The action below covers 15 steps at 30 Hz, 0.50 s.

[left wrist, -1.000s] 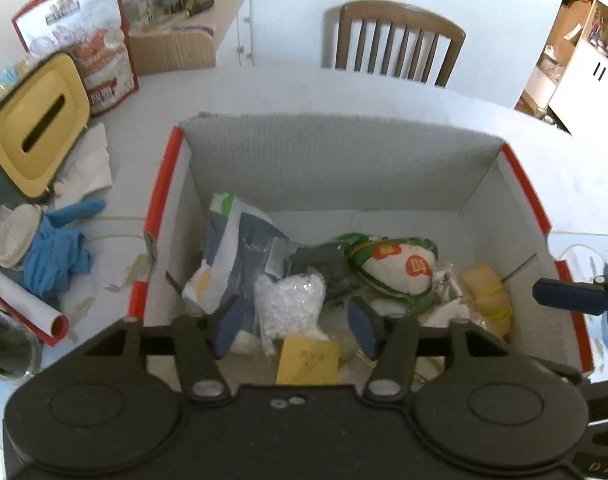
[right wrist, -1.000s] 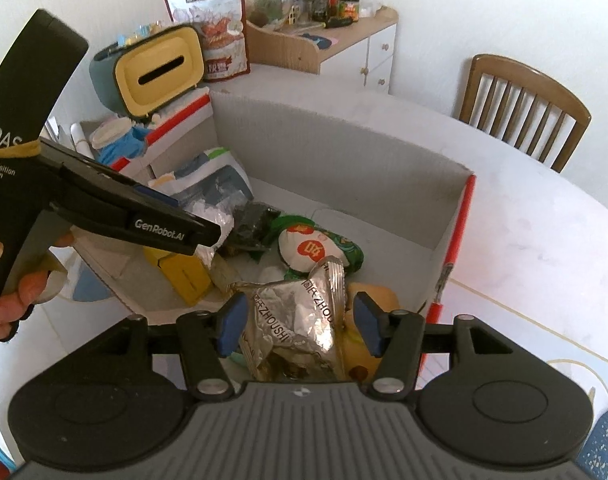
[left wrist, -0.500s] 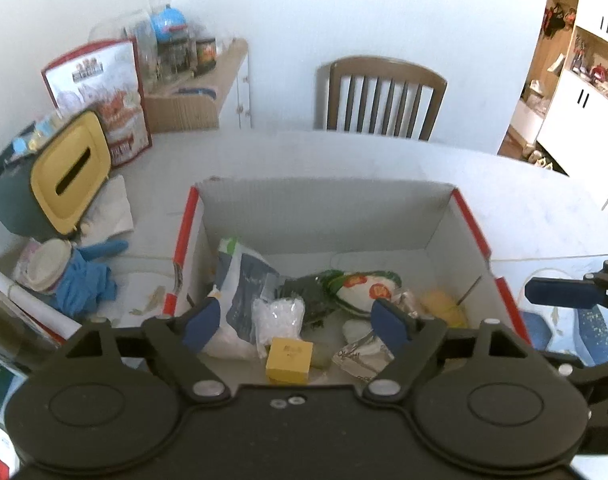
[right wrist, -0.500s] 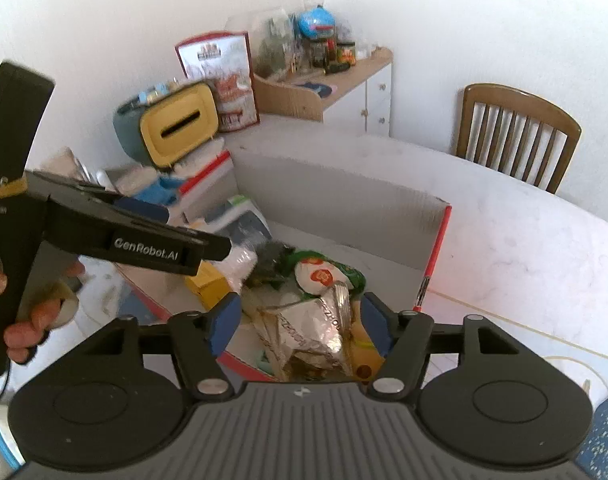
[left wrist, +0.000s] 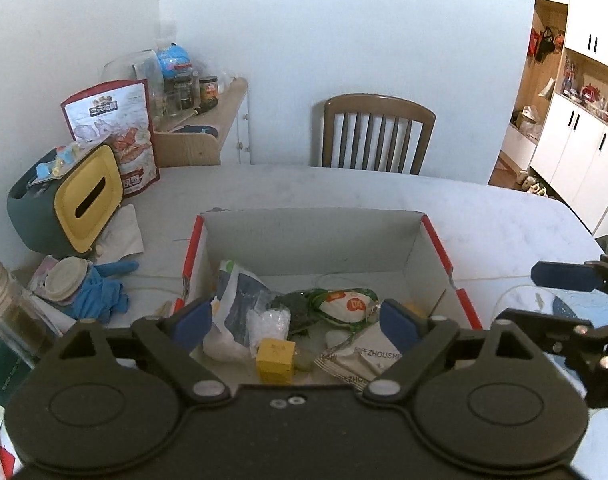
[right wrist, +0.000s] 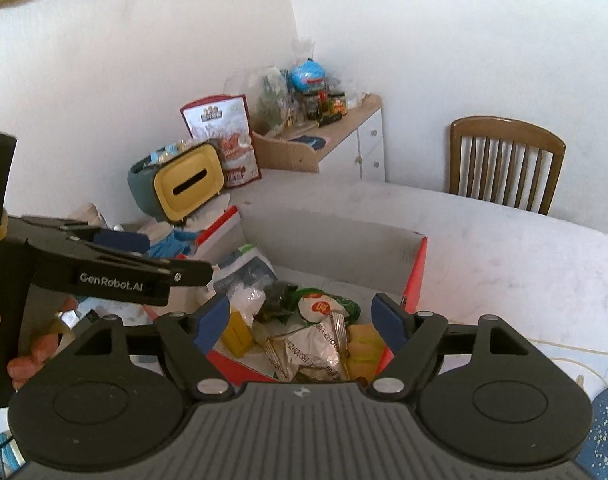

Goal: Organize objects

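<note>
An open cardboard box (left wrist: 316, 236) with red edges sits on the white table; it also shows in the right wrist view (right wrist: 336, 252). Inside lie a yellow cube (left wrist: 275, 355), a clear bag of white bits (left wrist: 269, 322), a blue-white pouch (left wrist: 240, 300), a green-white snack pack (left wrist: 344, 300) and a silver foil packet (left wrist: 360, 356), which also shows in the right wrist view (right wrist: 308, 348). My left gripper (left wrist: 296, 322) is open and empty, held above the box's near side. My right gripper (right wrist: 302, 318) is open and empty above the box's near right corner.
A yellow-fronted tissue box (left wrist: 64, 200), a red-white snack bag (left wrist: 112, 132), blue gloves (left wrist: 100, 292), a paper cup (left wrist: 66, 280) and a glass jar (left wrist: 8, 304) crowd the table's left. A wooden chair (left wrist: 378, 132) stands behind the table. A side cabinet (left wrist: 208, 128) holds jars.
Both grippers have risen and pulled back from the box, so it looks smaller. Both sets of jaws have opened wider. The contents have not moved.
</note>
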Tool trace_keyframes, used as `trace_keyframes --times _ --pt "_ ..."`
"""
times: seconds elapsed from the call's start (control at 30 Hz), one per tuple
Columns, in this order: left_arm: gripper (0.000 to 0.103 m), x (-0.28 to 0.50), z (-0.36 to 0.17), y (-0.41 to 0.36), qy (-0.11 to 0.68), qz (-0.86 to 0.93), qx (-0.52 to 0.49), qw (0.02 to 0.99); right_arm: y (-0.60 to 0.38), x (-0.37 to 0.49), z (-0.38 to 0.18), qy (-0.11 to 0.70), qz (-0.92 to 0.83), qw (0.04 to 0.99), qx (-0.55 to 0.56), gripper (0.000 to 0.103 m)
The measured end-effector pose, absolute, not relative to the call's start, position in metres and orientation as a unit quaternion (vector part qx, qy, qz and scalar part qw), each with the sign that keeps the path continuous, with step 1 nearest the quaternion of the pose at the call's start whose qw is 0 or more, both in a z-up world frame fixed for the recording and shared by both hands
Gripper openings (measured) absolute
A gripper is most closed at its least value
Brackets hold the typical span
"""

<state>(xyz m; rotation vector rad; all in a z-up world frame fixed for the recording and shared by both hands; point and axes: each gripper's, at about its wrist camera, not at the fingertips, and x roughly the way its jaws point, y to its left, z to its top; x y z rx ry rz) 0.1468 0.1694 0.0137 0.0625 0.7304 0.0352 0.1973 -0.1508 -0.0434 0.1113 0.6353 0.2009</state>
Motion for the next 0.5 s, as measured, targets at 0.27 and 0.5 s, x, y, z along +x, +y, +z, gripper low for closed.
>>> trace_keyframes --times 0.27,0.5 --pt "0.102 0.13 0.017 0.162 0.341 0.011 0.042 0.939 -0.158 0.18 -0.036 0.295 0.105 0.948 0.061 0.094" --pt "0.103 0.118 0.019 0.16 0.335 0.002 0.035 0.941 -0.159 0.164 -0.032 0.282 0.109 0.951 0.063 0.103"
